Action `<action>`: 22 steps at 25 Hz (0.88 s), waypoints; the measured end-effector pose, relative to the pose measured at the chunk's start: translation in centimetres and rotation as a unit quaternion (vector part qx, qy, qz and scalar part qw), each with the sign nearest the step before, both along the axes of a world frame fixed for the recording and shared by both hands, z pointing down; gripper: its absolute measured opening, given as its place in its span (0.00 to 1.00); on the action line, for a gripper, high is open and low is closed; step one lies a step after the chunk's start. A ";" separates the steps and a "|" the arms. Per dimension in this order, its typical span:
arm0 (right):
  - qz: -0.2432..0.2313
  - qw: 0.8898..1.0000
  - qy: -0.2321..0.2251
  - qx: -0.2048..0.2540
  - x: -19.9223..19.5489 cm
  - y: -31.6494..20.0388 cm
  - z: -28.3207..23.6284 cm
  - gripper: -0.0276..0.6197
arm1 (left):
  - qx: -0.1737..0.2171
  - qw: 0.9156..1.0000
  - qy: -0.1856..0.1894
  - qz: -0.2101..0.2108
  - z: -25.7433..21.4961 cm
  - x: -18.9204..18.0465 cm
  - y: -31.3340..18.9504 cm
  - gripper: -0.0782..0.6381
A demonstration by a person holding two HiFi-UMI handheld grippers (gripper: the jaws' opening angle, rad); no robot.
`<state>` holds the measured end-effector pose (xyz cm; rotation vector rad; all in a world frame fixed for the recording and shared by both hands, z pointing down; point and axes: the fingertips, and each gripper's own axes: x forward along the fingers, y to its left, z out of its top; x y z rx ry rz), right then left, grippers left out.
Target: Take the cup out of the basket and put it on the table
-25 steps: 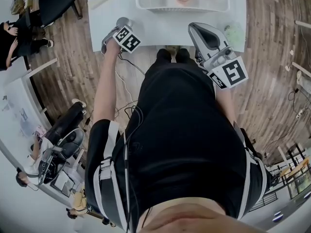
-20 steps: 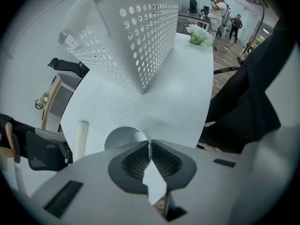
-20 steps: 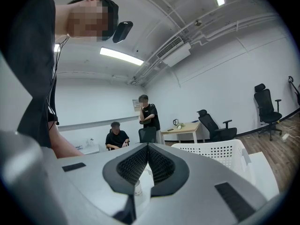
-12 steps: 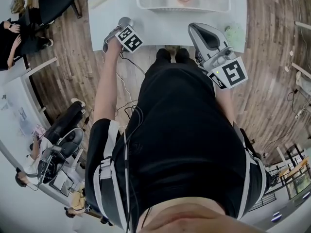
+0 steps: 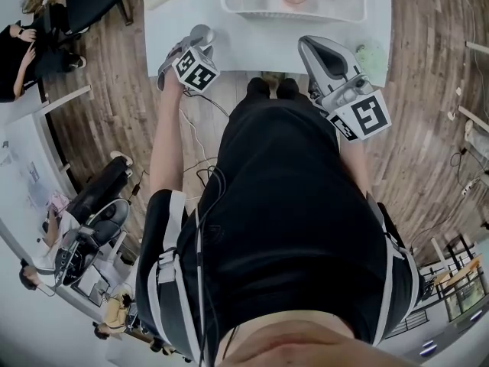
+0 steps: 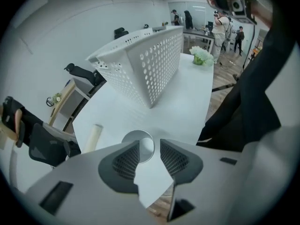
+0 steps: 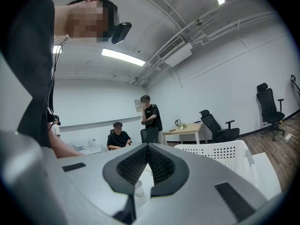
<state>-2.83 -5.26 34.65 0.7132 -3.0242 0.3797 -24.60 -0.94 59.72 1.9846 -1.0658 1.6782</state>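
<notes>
White table (image 6: 187, 111) had the basket (image 6: 150, 64) well beyond the left gripper (image 6: 150, 147). Its jaws had just been opening and stood spread, pinching nothing. Right gripper (image 7: 147, 151) was pressed together, empty. Cup (image 6: 136, 136) stood on the table just below the left tips, so basically done imo.

A grey cup (image 5: 202, 34) stands on the white table (image 5: 260, 40) at upper left; the white basket (image 5: 294, 14) sits along the top edge.
</notes>
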 end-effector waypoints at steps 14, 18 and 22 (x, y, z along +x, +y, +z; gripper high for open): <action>-0.022 1.000 -0.005 0.009 -1.3 0.4 -0.8 0.07 | 0.271 0.932 0.223 -0.093 -17.0 5.3 -0.7 0.14; -0.021 1.000 -0.006 0.014 -1.0 0.3 -1.0 0.07 | 0.310 0.895 0.302 -0.107 -20.8 7.4 -0.7 0.14; -0.011 1.000 -0.006 0.017 -0.3 0.2 -1.1 0.07 | 0.330 0.876 0.337 -0.103 -22.8 8.9 -0.7 0.14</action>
